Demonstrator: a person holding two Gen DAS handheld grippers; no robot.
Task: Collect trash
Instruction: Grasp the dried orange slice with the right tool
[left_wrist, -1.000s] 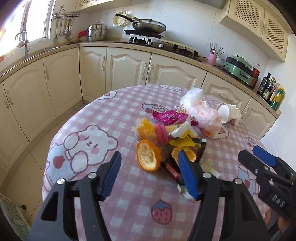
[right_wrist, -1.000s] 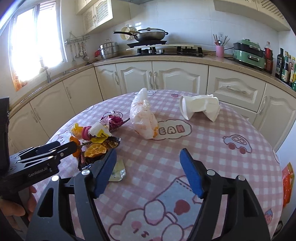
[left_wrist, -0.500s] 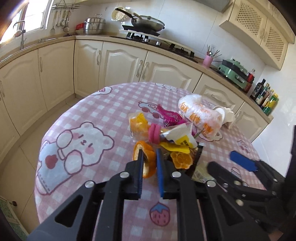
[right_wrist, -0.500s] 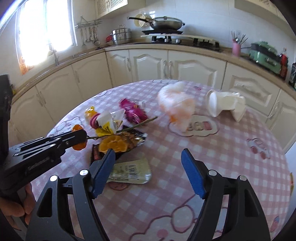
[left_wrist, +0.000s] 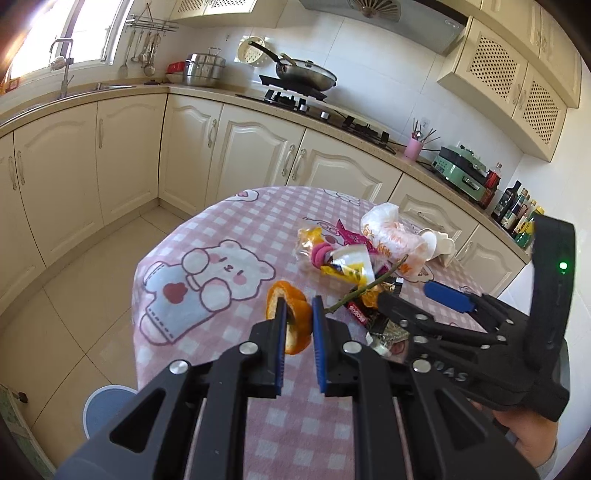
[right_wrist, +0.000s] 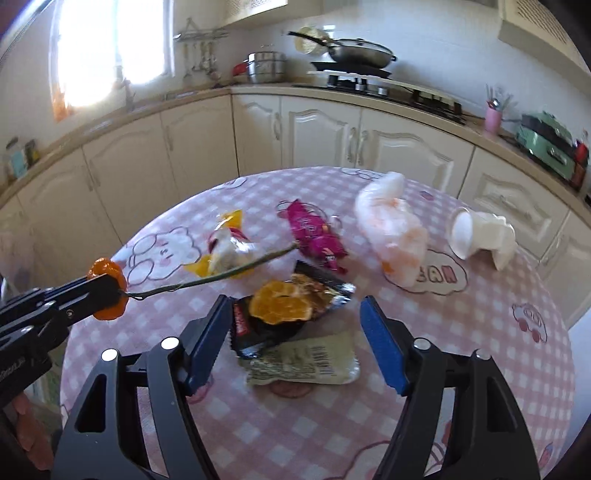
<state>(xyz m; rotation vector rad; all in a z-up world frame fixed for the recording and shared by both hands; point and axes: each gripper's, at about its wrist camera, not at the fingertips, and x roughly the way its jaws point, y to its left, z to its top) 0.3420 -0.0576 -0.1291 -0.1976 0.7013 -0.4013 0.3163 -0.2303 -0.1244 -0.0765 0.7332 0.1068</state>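
The left tongs (left_wrist: 297, 319) are clenched on a curled orange peel (left_wrist: 291, 314), lifted above the pink checkered surface (left_wrist: 236, 236). From the peel a thin green stem (right_wrist: 221, 273) points toward the wrappers. The right tongs (right_wrist: 295, 343) stand released over a flat orange peel piece (right_wrist: 280, 304).

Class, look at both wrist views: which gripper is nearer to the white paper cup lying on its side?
Right. The right gripper is open over the wrappers, with the white paper cup beyond it; the left gripper, shut on the orange peel, is farther away.

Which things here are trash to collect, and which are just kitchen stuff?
Trash: orange peel in the left gripper, second peel, pink wrapper, plastic bag, paper cups.
Kitchen stuff: pan, pot, bottles.
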